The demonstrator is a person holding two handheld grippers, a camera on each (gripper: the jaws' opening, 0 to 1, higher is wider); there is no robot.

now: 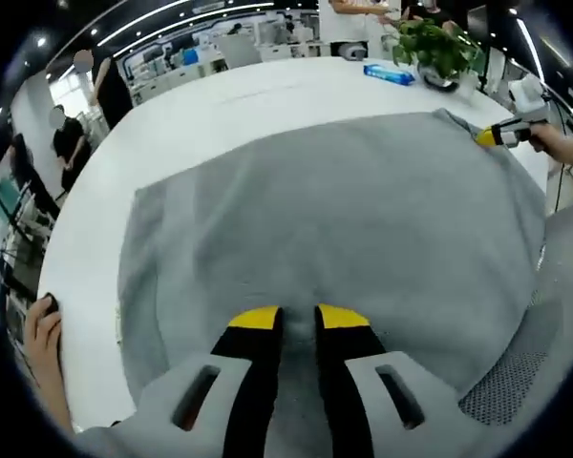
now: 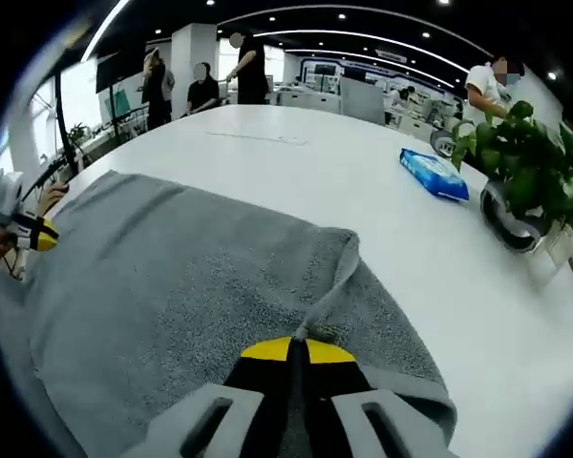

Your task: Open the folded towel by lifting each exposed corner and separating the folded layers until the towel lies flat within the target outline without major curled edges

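We see the grey towel [image 1: 344, 219] spread wide over the white tabletop [image 1: 201, 119], reaching from just under our left gripper [image 1: 297, 320] far ahead of its jaws. Its surface is soft, looped terry, mostly smooth, with shallow ripples along the border left of the jaws.

The left jaws, black with yellow tips, stand a narrow gap apart over the near edge of the cloth; we cannot tell whether they pinch any of it. Far ahead and to the right of them, the right gripper [image 1: 501, 135] meets the towel's far corner.

In the right gripper view, the right gripper [image 2: 297, 349] has its jaws pressed together on a fold of the towel [image 2: 172, 286], which rises to the tips in a thin ridge. Just ahead of the jaws that corner is turned over, forming a rounded, doubled flap. The left gripper [image 2: 33, 234] sits far to the left at the opposite edge.

Bare tabletop [image 2: 363, 200] lies open ahead and to the right of these jaws. Further right rest a blue packet [image 2: 434, 174] and a potted plant [image 2: 520, 181], well apart from the cloth.
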